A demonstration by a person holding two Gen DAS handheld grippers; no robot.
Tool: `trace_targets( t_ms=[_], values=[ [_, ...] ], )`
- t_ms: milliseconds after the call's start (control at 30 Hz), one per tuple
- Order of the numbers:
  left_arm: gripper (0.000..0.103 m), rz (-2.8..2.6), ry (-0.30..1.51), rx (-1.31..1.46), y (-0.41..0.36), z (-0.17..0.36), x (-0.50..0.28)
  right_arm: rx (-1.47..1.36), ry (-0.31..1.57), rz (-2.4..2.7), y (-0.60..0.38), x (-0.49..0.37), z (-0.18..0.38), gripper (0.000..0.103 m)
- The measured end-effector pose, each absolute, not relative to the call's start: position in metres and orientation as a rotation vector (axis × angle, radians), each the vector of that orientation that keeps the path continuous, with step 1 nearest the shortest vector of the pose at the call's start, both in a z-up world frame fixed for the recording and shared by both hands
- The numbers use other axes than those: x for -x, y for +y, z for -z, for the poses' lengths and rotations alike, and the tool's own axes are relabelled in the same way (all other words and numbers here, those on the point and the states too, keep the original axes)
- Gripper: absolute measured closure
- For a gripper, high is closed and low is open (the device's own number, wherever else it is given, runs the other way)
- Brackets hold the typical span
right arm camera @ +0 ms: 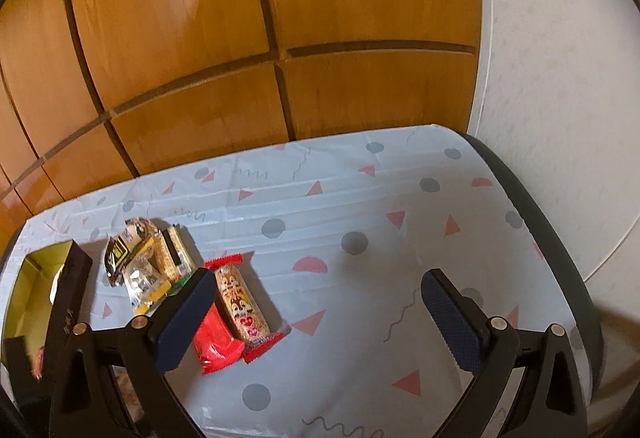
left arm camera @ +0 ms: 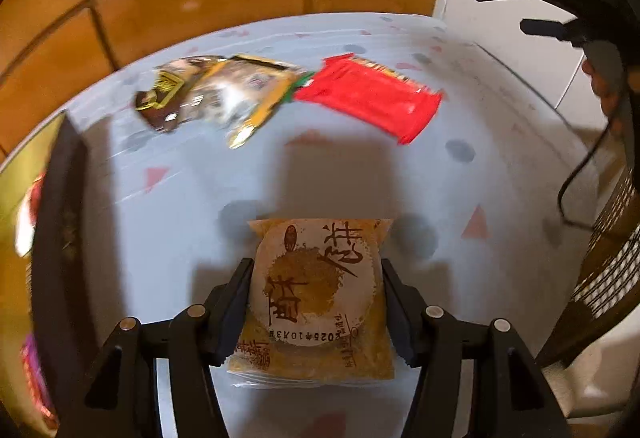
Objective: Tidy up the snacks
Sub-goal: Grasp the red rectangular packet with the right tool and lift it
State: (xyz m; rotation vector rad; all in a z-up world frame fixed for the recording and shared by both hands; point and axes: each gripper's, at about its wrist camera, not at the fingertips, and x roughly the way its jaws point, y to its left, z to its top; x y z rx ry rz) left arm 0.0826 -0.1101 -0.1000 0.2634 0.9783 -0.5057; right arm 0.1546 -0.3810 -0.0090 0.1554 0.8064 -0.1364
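in the left wrist view, the left gripper (left arm camera: 318,302) is sitting at the bottom centre of the frame, its black fingers (left arm camera: 236,302) clamping the sides of a square tan pastry packet with brown characters (left arm camera: 320,290), which is hanging just above the pale patterned tabletop (left arm camera: 500,142). farther up the frame, a red plastic snack wrapper (left arm camera: 372,98) is lying near the centre right, and a blurred pile of brown-and-gold snack packets (left arm camera: 208,98) is lying just to its left, the two nearly touching. a dark box with a yellow-green interior (left arm camera: 60,206) is standing along the left edge.

in the right wrist view, the right gripper (right arm camera: 320,322) is hovering low over the tabletop (right arm camera: 400,198) with its dark blue-padded fingers (right arm camera: 452,322) spread wide apart and gripping nothing. the red wrapper (right arm camera: 218,342) and a patterned snack bar with red ends (right arm camera: 244,302) are lying side by side just right of the left-hand finger. the gold packets (right arm camera: 148,258) are lying up-left of them, and the dark box (right arm camera: 68,286) is standing at the left edge. a brown wooden panelled wall (right arm camera: 200,38) is filling the upper frame.
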Motion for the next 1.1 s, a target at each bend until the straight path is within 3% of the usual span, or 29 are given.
trace_targets(
  t_ms=[400,533,700,933,1000,1100],
  values=[
    [0.042,0.495,0.893,-0.213,-0.091,0.103,-0.066,0.008,0.967,-0.069,-0.328,-0.164,0.037,0.001],
    [0.042,0.5,0.881,-0.194,-0.088,0.104,-0.065,-0.002,1.023,-0.137,-0.308,-0.17,0.045,0.007],
    [0.043,0.508,0.874,-0.18,-0.085,0.105,-0.063,0.058,1.022,-0.162,-0.272,-0.19,0.054,0.007],
    [0.043,0.517,0.871,-0.159,-0.082,0.105,-0.063,0.203,1.097,-0.149,-0.23,-0.231,0.1,0.021],
    [0.043,0.515,0.87,-0.158,-0.082,0.105,-0.063,0.247,1.076,-0.149,-0.225,-0.227,0.102,0.021],
    [0.043,0.514,0.868,-0.152,-0.082,0.105,-0.063,0.193,1.161,-0.273,-0.217,-0.217,0.106,0.044]
  ],
)
